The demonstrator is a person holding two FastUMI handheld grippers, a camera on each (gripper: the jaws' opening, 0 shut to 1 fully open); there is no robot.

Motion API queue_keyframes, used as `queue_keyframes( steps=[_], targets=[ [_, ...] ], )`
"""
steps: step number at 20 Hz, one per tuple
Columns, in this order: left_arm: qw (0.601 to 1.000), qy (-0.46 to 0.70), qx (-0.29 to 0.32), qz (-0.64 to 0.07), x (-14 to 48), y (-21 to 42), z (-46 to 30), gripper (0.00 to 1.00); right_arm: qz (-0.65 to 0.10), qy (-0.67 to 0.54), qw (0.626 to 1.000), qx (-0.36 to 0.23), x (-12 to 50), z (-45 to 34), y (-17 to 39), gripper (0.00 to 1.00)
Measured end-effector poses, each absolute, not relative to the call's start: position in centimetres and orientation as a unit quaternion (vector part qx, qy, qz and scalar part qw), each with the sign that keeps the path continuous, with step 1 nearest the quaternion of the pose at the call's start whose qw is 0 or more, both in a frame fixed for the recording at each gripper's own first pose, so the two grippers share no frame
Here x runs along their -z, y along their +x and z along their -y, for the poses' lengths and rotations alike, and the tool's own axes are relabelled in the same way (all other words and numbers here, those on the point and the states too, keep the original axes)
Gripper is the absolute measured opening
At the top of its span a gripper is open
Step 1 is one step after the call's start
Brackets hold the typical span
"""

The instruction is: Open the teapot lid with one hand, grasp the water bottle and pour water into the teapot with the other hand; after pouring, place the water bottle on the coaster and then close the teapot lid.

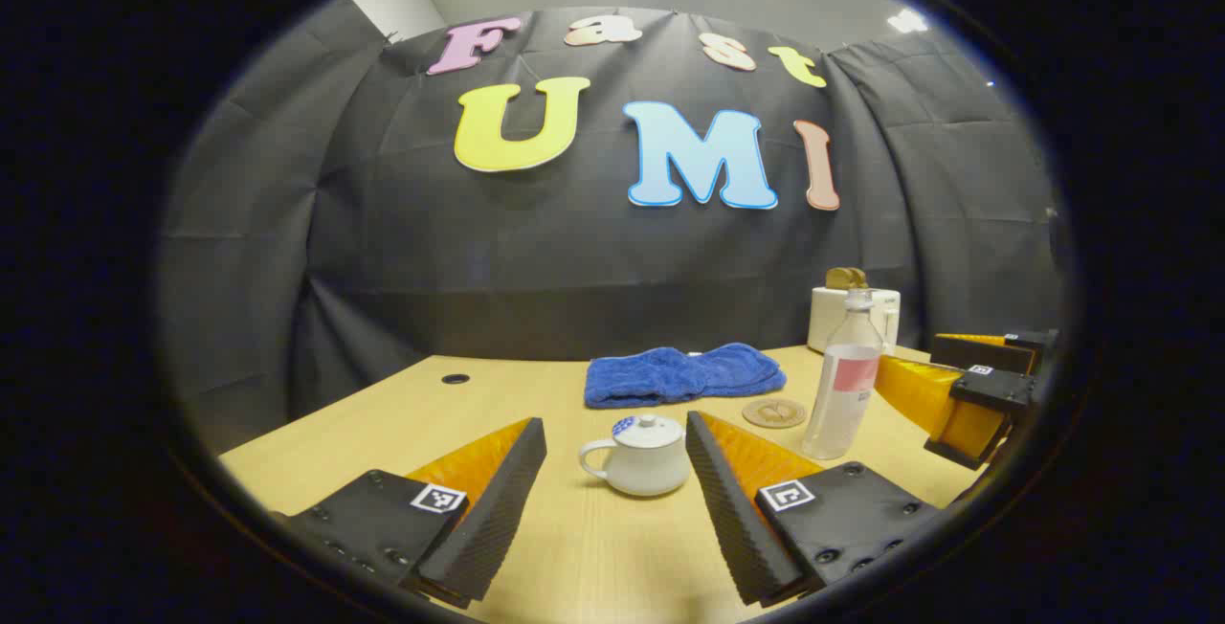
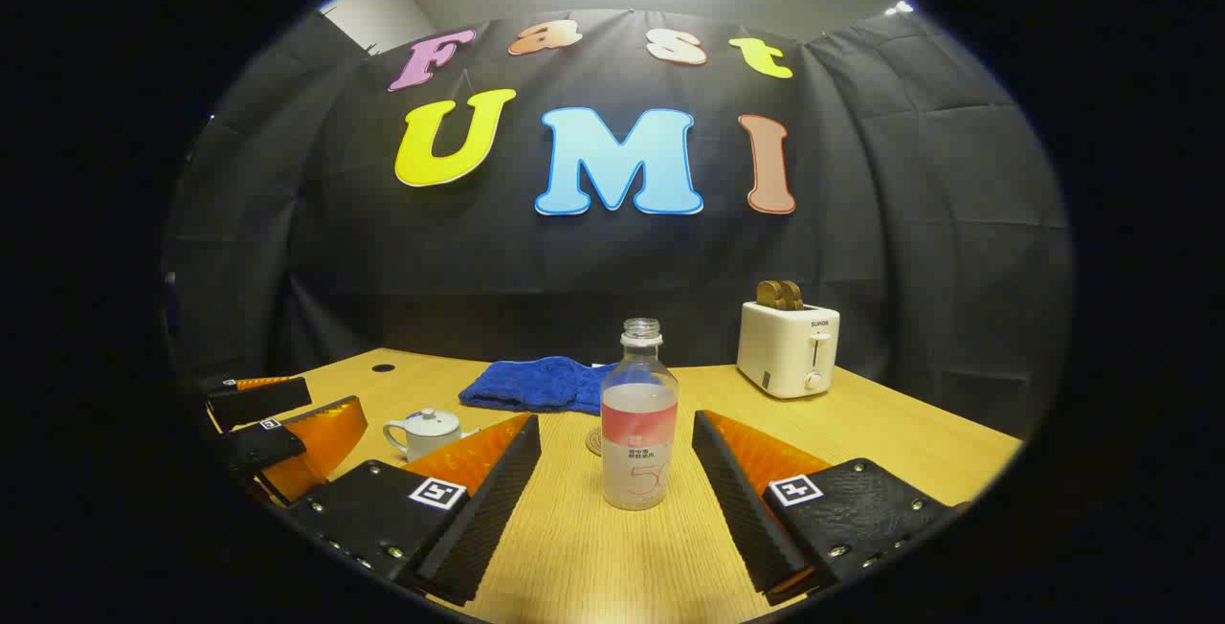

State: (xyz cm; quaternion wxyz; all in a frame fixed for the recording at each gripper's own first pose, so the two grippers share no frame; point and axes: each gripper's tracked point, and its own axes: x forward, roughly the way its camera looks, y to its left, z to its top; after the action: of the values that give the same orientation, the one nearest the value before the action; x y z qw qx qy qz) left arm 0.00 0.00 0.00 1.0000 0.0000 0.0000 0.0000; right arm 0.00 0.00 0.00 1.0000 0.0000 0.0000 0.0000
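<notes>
Grippers wide, both empty.
Your left gripper (image 1: 615,437) frames the lidded teapot (image 1: 639,456); your right gripper (image 2: 616,433) frames the uncapped bottle (image 2: 638,418), coaster (image 1: 774,412) behind.

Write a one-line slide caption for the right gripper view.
Open right tongs frame an uncapped water bottle standing on the table, coaster behind it, lidded teapot at left.
</notes>
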Motion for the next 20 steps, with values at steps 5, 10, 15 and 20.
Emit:
queue_keyframes(
  steps=[5,10,15,20],
  targets=[
    [1.0,0.0,-0.001,-0.002,0.1,0.1,-0.1,0.96,0.002,0.001,1.0,0.003,0.0,0.1,-0.1,0.99],
    [1.0,-0.004,0.004,0.002,-0.1,0.1,0.2,0.96,0.002,0.006,1.0,0.006,0.1,0.4,-0.2,0.99],
    [1.0,0.0,0.005,0.004,-0.1,0.1,0.3,0.96,-0.001,0.011,1.0,0.006,0.4,0.6,-0.1,0.99],
    [1.0,-0.002,0.009,-0.005,0.4,1.1,0.7,0.95,-0.006,0.015,1.0,0.007,0.9,0.8,-0.2,0.99]
  ],
)
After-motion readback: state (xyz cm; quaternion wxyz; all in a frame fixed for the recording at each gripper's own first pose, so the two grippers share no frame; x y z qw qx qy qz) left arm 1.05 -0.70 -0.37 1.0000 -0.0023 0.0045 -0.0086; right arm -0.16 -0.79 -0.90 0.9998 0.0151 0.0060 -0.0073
